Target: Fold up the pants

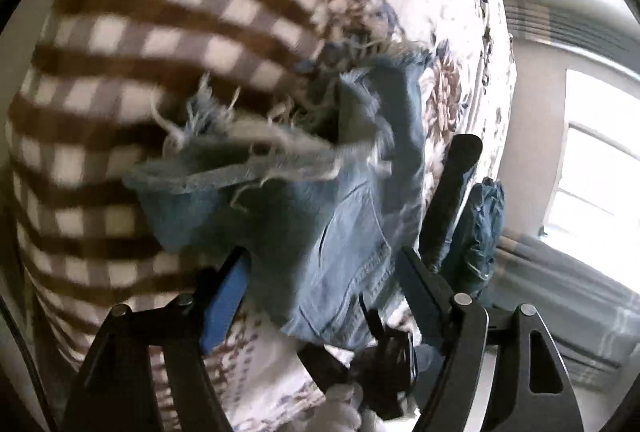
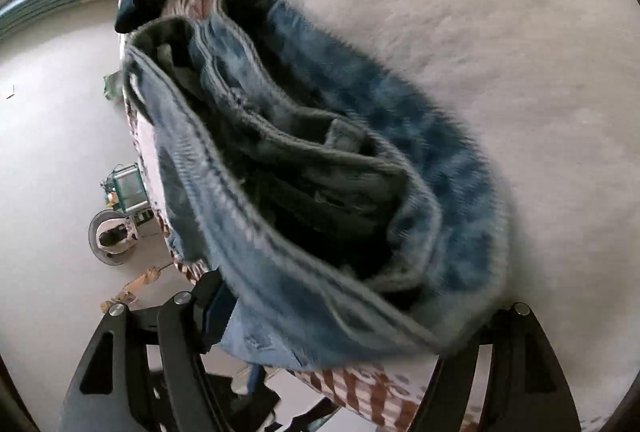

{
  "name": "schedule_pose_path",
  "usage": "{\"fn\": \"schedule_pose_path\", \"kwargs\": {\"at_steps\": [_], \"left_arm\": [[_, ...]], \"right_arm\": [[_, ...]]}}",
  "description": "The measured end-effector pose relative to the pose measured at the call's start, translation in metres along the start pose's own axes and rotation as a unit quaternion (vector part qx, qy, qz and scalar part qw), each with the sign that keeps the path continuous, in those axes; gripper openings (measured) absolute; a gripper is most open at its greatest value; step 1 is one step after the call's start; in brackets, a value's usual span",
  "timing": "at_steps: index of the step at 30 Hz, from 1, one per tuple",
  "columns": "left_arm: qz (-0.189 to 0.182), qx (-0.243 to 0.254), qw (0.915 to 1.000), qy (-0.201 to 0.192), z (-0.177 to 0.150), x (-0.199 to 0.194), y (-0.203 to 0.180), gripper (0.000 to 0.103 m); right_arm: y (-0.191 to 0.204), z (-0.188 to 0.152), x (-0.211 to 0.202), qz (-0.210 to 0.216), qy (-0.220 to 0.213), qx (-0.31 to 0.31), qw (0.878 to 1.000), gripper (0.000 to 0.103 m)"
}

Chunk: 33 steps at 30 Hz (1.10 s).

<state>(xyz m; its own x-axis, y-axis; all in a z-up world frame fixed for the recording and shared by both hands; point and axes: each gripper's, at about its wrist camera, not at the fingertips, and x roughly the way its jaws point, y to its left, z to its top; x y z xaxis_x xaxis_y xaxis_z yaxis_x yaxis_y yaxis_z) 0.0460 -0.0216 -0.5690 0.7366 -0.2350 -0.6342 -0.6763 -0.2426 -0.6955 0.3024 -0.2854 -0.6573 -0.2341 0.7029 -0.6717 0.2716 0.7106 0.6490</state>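
Note:
The pants are light blue denim with frayed hems (image 1: 256, 152). In the left wrist view they hang bunched between my left gripper (image 1: 324, 272) fingers, above a brown-and-white checked bed cover (image 1: 140, 32). The left jaws are shut on the denim near a back pocket. In the right wrist view the waistband (image 2: 304, 192) gapes open toward the camera. My right gripper (image 2: 332, 316) is shut on the denim, and the cloth hides its right finger. Both views are blurred by motion.
The bed has a floral sheet (image 1: 448, 32) beside the checked cover. A dark garment (image 1: 480, 232) hangs by the other gripper's finger (image 1: 452, 192). A window (image 1: 600, 172) is at right. On the floor by the bed stand a round device (image 2: 112, 236) and a green box (image 2: 128, 188).

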Motion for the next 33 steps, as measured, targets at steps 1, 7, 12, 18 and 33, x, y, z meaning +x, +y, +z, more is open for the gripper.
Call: {"fn": "schedule_pose_path", "kwargs": {"at_steps": [1, 7, 12, 18, 33], "left_arm": [[0.01, 0.004, 0.9999, 0.008, -0.002, 0.004, 0.002, 0.073], [0.012, -0.01, 0.9985, 0.053, -0.016, 0.019, 0.018, 0.077], [0.022, -0.011, 0.9982, 0.054, -0.006, 0.042, 0.014, 0.078], [0.022, -0.014, 0.9989, 0.039, 0.024, 0.052, -0.002, 0.077], [0.003, -0.019, 0.9991, 0.039, 0.036, 0.045, 0.027, 0.049]], "right_arm": [[0.001, -0.002, 0.002, 0.002, -0.004, 0.006, 1.0, 0.053], [0.007, -0.011, -0.012, 0.045, -0.012, 0.035, 0.998, 0.039], [0.023, -0.011, -0.016, 0.045, -0.003, 0.015, 0.999, 0.038], [0.02, -0.012, -0.015, 0.054, 0.005, 0.01, 0.998, 0.036], [-0.013, -0.017, -0.018, 0.019, 0.018, -0.008, 1.0, 0.054]]}}
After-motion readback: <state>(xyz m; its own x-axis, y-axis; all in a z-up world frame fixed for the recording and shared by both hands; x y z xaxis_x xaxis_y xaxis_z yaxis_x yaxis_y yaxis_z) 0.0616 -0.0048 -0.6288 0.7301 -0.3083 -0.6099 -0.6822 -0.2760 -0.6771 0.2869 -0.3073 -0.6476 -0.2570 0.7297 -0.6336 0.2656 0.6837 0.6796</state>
